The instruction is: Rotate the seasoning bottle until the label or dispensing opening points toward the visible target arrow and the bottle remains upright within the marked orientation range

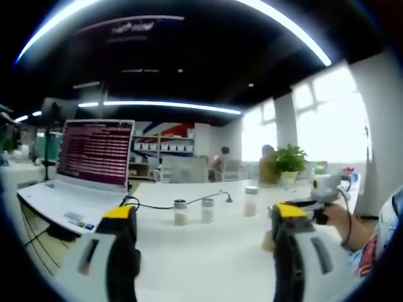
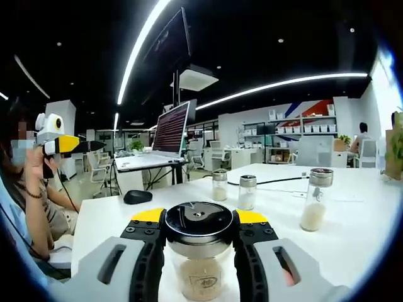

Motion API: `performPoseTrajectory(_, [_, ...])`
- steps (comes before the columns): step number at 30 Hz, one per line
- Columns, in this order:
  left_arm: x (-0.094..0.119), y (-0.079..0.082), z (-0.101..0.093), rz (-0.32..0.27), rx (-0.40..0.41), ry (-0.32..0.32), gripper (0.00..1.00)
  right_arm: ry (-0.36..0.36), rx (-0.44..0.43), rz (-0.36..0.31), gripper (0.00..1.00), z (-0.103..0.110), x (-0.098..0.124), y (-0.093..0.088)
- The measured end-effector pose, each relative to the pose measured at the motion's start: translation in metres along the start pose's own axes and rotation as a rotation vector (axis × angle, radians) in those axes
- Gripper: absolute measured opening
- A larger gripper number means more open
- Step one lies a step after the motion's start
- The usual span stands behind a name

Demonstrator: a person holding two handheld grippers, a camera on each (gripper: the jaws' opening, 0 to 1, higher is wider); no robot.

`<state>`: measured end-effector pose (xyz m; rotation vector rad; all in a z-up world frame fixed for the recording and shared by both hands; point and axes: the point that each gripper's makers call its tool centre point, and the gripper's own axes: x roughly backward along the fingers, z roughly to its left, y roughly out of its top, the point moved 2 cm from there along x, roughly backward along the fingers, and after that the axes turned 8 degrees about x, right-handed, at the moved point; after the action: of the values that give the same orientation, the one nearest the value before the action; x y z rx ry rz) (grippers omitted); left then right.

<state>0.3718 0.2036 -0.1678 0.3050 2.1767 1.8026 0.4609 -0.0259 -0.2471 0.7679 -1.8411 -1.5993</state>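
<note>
white table (image 2: 352, 233), laptop (image 1: 82, 170), bright office

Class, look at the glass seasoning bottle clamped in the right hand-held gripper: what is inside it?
The black-lidded glass seasoning bottle holds pale powder in its lower part; the right hand-held gripper covers its sides, and its base is out of view.

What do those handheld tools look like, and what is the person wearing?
Each tool has pale grey bodies with slotted holes, black jaws and yellow tips: the left tool, the right tool. The person's wrist carries a dark bracelet; a striped sleeve shows.
</note>
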Motion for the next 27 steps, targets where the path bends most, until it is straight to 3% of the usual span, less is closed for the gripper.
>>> performPoseTrajectory(27, [-0.0024, -0.003, -0.0032, 0.008, -0.004, -0.008, 0.94, -0.098, 0.017, 0.027, 0.42, -0.0013, 0.0018, -0.002])
